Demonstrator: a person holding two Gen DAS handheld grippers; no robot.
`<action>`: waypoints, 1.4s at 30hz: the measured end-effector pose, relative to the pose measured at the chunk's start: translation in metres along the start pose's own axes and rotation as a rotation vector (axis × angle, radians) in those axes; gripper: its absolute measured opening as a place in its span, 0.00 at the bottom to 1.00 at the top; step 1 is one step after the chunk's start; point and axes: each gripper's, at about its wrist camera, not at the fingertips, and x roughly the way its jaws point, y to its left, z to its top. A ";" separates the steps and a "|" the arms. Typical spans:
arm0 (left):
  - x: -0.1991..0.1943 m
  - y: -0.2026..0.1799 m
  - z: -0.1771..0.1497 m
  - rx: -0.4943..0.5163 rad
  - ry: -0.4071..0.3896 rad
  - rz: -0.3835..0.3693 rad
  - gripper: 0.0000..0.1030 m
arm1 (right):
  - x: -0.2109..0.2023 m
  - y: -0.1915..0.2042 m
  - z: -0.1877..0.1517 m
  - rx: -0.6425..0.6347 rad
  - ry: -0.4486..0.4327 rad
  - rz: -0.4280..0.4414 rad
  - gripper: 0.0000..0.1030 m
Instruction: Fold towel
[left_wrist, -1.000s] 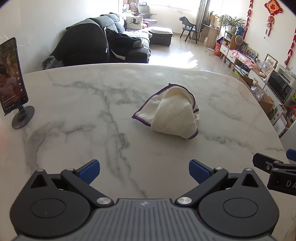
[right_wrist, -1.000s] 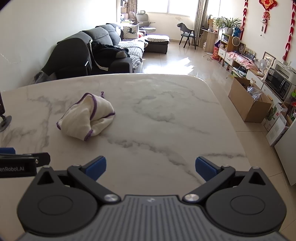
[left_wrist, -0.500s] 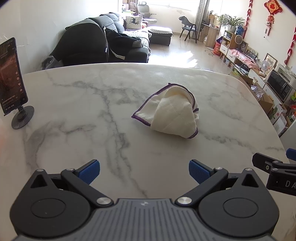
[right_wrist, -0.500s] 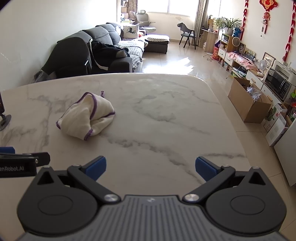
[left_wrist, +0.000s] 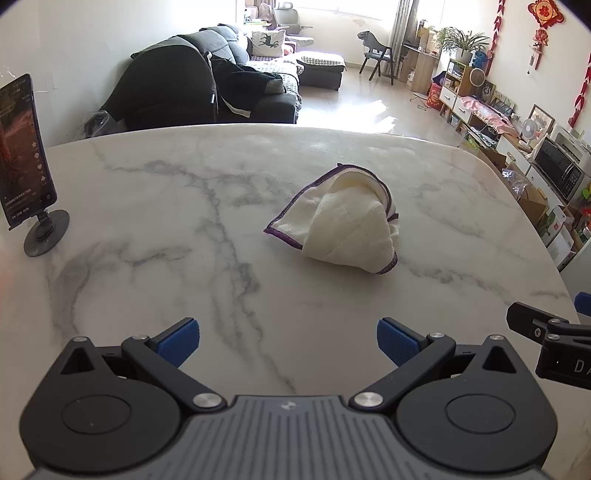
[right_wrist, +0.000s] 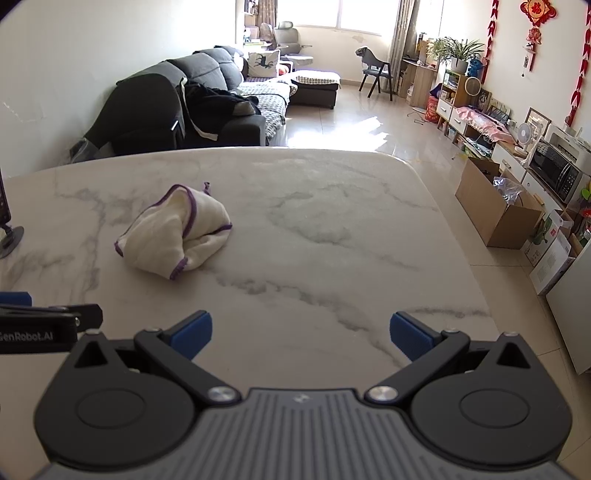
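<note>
Hovering level, both grippers' jaws spread

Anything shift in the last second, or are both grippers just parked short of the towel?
Nothing visibly changed. The left gripper and right gripper stay open and empty, short of the crumpled towel on the marble table.

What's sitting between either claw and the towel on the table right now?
Nothing visible. Bare marble table lies between the open left claw and the crumpled towel, and likewise ahead of the open right claw. The phone stand sits far left.
</note>
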 end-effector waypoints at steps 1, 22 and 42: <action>0.000 0.000 0.000 0.000 0.000 0.000 0.99 | 0.000 0.000 0.000 -0.001 0.000 0.000 1.00; 0.006 -0.001 0.002 0.006 0.013 0.009 0.99 | 0.002 0.003 0.003 -0.010 0.008 0.009 1.00; 0.032 0.006 0.019 -0.007 0.050 0.024 0.99 | 0.031 0.014 0.020 -0.034 0.042 0.023 1.00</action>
